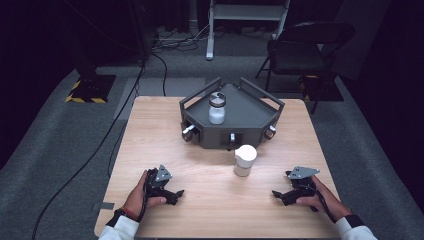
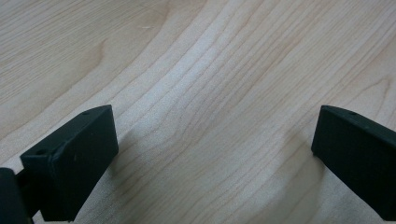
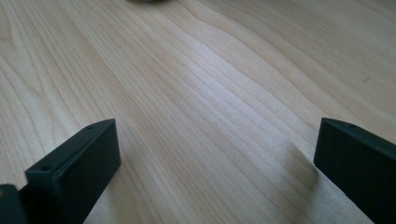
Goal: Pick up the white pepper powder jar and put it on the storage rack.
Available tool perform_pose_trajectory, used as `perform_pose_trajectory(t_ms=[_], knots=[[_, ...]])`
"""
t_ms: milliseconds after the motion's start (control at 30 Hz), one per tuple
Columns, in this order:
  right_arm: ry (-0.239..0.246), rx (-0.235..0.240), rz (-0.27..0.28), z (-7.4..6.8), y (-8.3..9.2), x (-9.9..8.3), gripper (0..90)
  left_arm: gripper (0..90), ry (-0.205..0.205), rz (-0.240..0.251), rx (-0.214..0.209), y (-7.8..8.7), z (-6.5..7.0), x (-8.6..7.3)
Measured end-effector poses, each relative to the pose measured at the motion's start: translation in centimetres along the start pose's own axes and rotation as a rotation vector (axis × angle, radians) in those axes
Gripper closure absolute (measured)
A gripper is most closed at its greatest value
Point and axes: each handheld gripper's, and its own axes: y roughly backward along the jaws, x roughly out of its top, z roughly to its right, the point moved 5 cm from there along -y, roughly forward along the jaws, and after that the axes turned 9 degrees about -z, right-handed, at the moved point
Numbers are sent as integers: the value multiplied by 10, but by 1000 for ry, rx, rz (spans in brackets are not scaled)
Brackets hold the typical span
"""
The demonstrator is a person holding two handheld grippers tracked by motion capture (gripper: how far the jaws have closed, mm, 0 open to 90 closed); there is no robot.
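White lidded jar: a small white plastic jar with a rounded white lid (image 1: 245,159) stood on the pale wooden table (image 1: 150,130), near the front of the dark grey angular metal tray (image 1: 250,107), between the two grippers and a little beyond them.
Glass jar: a clear jar with a dark lid and white contents (image 1: 217,108) stood upright inside the tray.
Risk: the white jar looked light and tall, so a one-sided push from either jaw would probably tip or slide it toward the tray front.
Left gripper (image 1: 172,194): jaws spread wide, holding nothing, resting low over bare wood.
Right gripper (image 1: 281,194): jaws equally wide, empty, low over the table, well apart from the white jar.
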Motion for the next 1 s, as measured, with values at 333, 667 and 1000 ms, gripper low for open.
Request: perform_pose_trajectory(t_ms=[333,667,1000], knots=[[53,-37,25,-7,8,6,12,1,0,0,0,0,0,0],[21,-21,97,-6,22,12,12,1,-1,-1,0,0,0,0],[42,-62,149,-10,29,24,12,1,0,0,0,0,0,0]])
